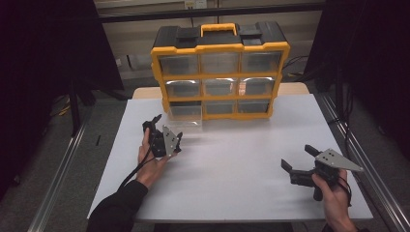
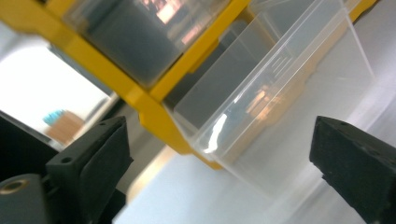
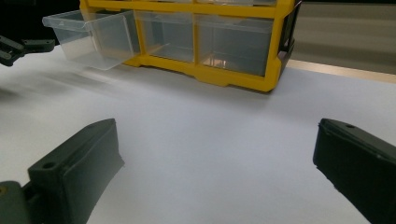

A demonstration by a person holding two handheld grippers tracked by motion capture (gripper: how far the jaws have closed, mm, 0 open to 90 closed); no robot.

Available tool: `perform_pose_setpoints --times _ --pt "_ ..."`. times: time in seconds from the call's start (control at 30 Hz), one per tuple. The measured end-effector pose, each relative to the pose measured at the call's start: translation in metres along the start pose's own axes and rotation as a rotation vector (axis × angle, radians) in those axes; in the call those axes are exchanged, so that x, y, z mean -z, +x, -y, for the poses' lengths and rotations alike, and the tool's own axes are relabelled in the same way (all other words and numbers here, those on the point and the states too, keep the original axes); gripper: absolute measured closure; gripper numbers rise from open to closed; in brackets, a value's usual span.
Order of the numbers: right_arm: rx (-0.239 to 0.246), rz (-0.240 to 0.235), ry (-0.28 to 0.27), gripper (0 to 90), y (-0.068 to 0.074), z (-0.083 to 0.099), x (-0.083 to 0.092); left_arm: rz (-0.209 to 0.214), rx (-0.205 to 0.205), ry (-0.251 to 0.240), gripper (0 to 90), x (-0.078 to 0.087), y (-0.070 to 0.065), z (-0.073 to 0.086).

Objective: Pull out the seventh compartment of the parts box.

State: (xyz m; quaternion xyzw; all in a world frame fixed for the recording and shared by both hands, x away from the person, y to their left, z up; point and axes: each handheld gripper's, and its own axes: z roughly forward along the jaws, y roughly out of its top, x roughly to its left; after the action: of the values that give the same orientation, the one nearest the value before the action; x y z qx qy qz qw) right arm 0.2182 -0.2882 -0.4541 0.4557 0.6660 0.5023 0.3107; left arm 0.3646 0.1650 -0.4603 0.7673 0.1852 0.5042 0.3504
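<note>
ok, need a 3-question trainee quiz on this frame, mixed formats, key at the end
1. True or false: the bottom-left drawer of the yellow organizer is pulled out.
2. Multiple choice: the left gripper is A) shut on the drawer, B) open, just in front of the drawer, C) resting flat on the table.
3. Fill in: the right gripper is open, with ____ between its jaws.

Key: 1 true; 2 B; 3 nothing
</note>
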Motion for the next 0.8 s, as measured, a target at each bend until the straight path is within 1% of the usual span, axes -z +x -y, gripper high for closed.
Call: perform_pose_setpoints --times 0.03,0.07,0.1,0.13,0.17,0.2,0.23,0.27,0.33,0.37,0.4,0.43,0.47,0.5,0.53,0.57,0.6,0.63,0.67,0.7,0.73,0.77,0.8 --pt "-0.001 0.0 0.0 0.2 0.0 0.0 0.0 0.01 0.049 0.001 5.0 0.0 0.0 0.0" --pt "0.0 -0.003 0.001 0.2 0.0 0.0 0.0 0.019 0.078 0.008 4.9 0.0 0.002 0.0" --pt "0.002 -0.002 -0.001 0.2 0.0 0.0 0.0 0.038 0.126 0.02 4.9 0.001 0.003 0.001" --pt "0.002 -0.002 -0.001 0.2 0.0 0.0 0.0 0.054 0.162 0.028 4.9 0.001 0.004 0.0" --pt "0.001 -0.003 0.0 0.2 0.0 0.0 0.0 0.054 0.162 0.028 4.9 0.001 0.004 0.0" --pt "-0.002 -0.003 0.003 0.2 0.0 0.0 0.0 0.072 0.23 0.036 5.0 0.002 0.006 0.0" --pt "-0.003 -0.002 0.004 0.2 0.0 0.0 0.0 0.075 0.277 0.037 5.0 0.003 0.007 0.0" --pt "-0.001 0.001 0.004 0.3 0.0 0.0 -0.001 0.082 0.31 0.045 5.0 0.003 0.009 0.0" --pt "0.001 0.002 0.004 0.3 -0.001 0.001 -0.001 0.124 0.397 0.051 4.9 0.004 0.012 0.001" --pt "0.0 0.003 0.006 0.3 -0.001 0.001 -0.001 0.124 0.397 0.051 4.7 0.004 0.012 0.001" --pt "0.001 0.003 0.006 0.3 -0.002 0.001 -0.001 0.132 0.439 0.053 4.5 0.004 0.013 0.001" --pt "0.003 0.002 0.007 0.3 -0.002 0.001 -0.002 0.145 0.46 0.055 4.4 0.004 0.015 0.001" --pt "0.0 0.002 0.007 0.3 -0.002 0.001 -0.002 0.157 0.535 0.036 4.4 0.004 0.015 0.001" --pt "0.0 0.002 0.007 0.3 -0.002 0.001 -0.002 0.157 0.535 0.036 4.3 0.004 0.015 0.001" --pt "-0.001 0.002 0.009 0.3 -0.003 0.002 -0.003 0.187 0.577 0.032 4.1 0.003 0.017 0.001" --pt "-0.004 -0.001 0.011 0.3 -0.003 0.002 -0.003 0.208 0.632 0.032 3.5 0.003 0.018 0.002" --pt "-0.004 -0.002 0.011 0.3 -0.004 0.002 -0.004 0.228 0.669 0.028 2.7 0.003 0.018 0.003" --pt "-0.002 -0.004 0.012 0.3 -0.004 0.002 -0.004 0.237 0.709 0.016 2.7 0.003 0.018 0.004" --pt "-0.002 -0.004 0.012 0.3 -0.004 0.002 -0.004 0.237 0.709 0.016 2.6 0.003 0.018 0.004" --pt "-0.008 -0.003 0.014 0.4 -0.004 0.002 -0.004 0.25 0.743 0.022 2.6 0.002 0.019 0.007" --pt "-0.005 -0.002 0.019 0.6 -0.005 0.002 -0.005 0.281 0.814 0.04 2.4 0.0 0.019 0.014" --pt "-0.006 0.0 0.022 0.7 -0.005 0.002 -0.006 0.279 0.829 0.05 2.9 0.0 0.02 0.018" --pt "-0.006 0.0 0.022 0.7 -0.005 0.002 -0.006 0.279 0.829 0.05 3.4 0.0 0.02 0.018"
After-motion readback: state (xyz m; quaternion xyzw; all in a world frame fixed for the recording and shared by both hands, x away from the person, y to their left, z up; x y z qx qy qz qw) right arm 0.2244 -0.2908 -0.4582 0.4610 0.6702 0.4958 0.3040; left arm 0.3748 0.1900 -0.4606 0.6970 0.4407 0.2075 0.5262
